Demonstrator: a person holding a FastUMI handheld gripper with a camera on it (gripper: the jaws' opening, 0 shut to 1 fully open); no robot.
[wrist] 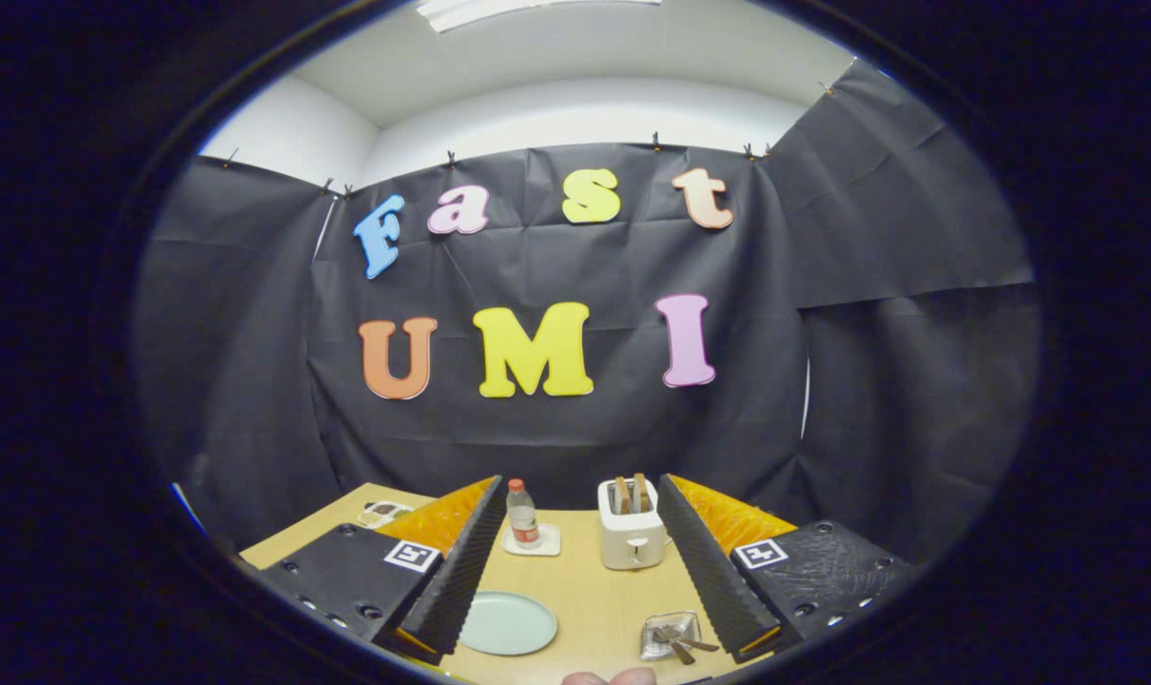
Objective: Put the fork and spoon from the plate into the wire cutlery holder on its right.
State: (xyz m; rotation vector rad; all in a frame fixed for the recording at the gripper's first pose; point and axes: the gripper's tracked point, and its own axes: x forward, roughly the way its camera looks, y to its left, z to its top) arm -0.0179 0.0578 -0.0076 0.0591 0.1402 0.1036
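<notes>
a: item one, the tool [580,483]?
b: fingers spread wide, nothing between them but bare counter [585,595]. you hold nothing.

a: item two, the cutlery [678,643]?
b: brown-handled pieces, too small to tell fork from spoon. they lie in the wire holder [653,636], just inside the right-hand finger. the plate [507,623], pale green, sits by the left-hand finger and looks bare, so you are likely at the end of the job.

a: handling, should you need to reseat a piece?
b: light, stiff and thin, probably slick on the metal part. pinch across the handle near its middle. the holder looks light too, so a snagged piece may drag it.

a: item three, the surroundings?
b: a white toaster [632,538] with slices standing in it, beyond the holder. a small bottle [522,514] stands on a white coaster [534,542], beyond the plate. a patterned item [383,514] lies at the far left corner, unclear. a person's fingertips [614,677] show at the near edge.

a: obstructions?
b: none between plate and holder. mind the toaster if you swing outward.
</notes>
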